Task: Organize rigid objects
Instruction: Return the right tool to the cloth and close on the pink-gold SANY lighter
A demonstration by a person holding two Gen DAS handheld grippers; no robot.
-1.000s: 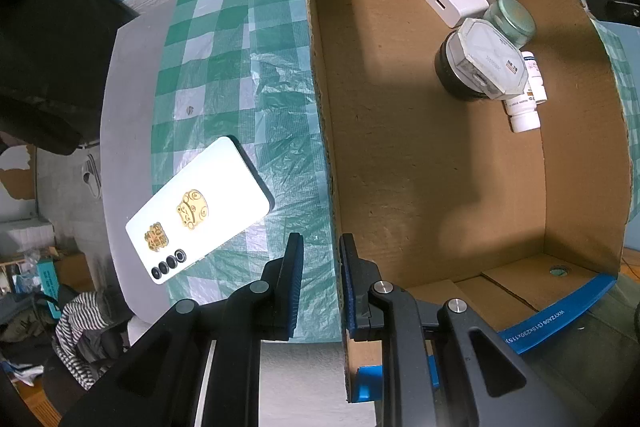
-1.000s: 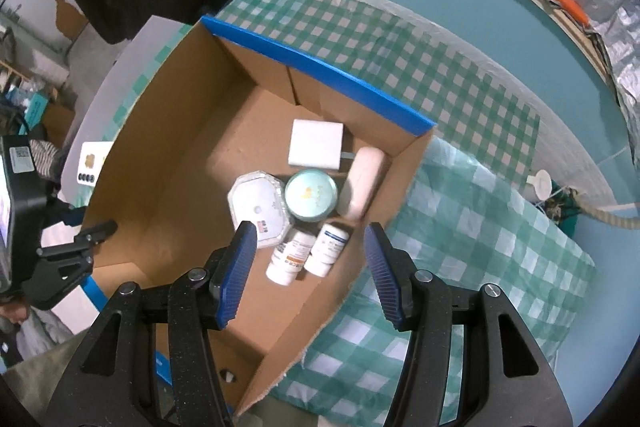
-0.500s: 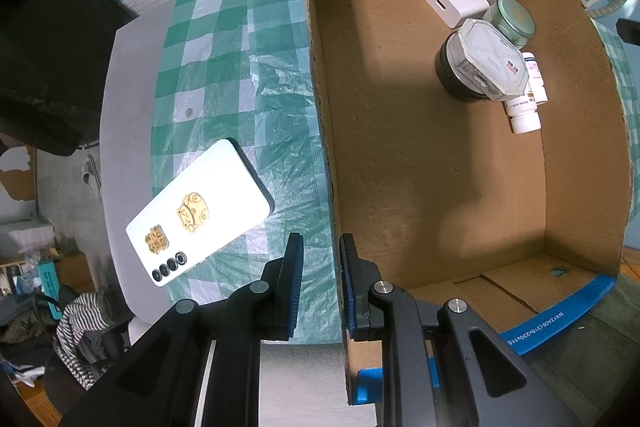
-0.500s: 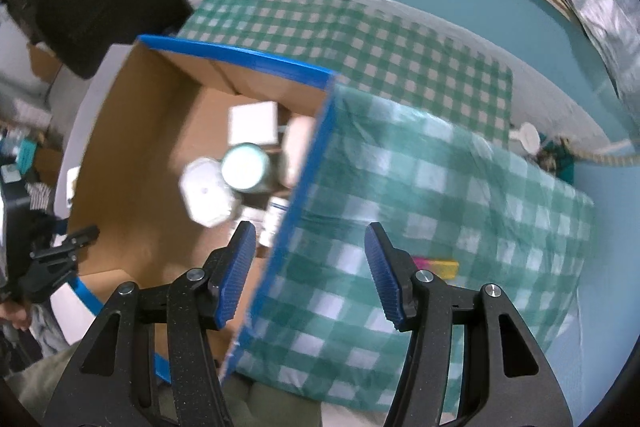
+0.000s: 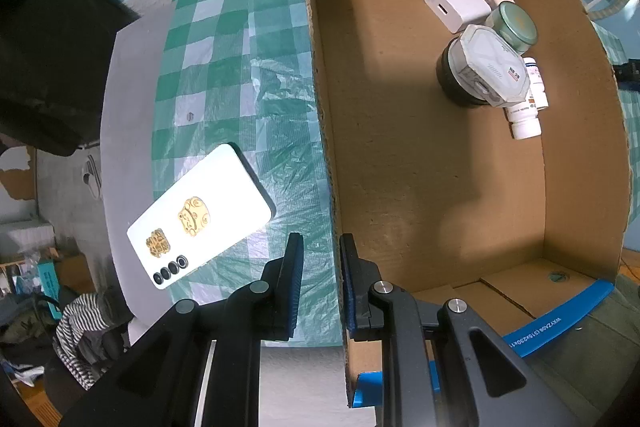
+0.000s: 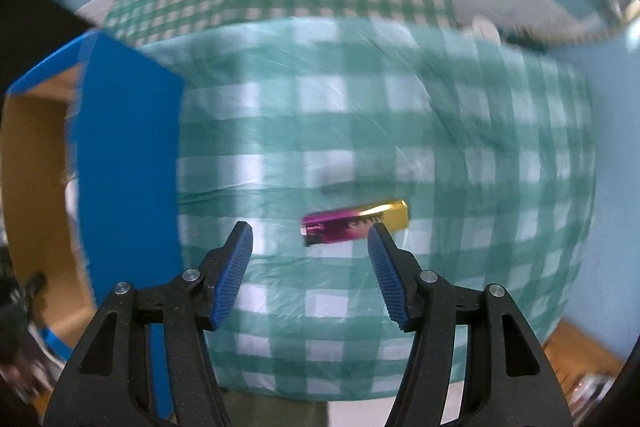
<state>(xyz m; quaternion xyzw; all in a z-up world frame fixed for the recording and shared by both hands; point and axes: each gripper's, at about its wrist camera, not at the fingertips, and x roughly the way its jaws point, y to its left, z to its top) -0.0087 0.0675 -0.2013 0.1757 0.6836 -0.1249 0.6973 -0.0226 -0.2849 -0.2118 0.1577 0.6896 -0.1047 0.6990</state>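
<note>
Lighter (image 6: 355, 225) off-centre under wide-open right hand-held gripper (image 6: 310, 247); could skid aside. Left hand-held gripper (image 5: 320, 281) clamps box wall (image 5: 326, 155).

Left view sharp; right view motion-blurred, fisheye-warped.

The left gripper (image 5: 320, 281) is held low and steady, its two blue-padded fingers (image 5: 294, 283) drawn close together with only a thin slot between them, one finger on either side of an upright cardboard wall (image 5: 332, 227) that they clamp. The right gripper (image 6: 310, 273) is blurred with motion, its fingers (image 6: 234, 275) spread wide apart and holding nothing, pointing down and forward.
</note>
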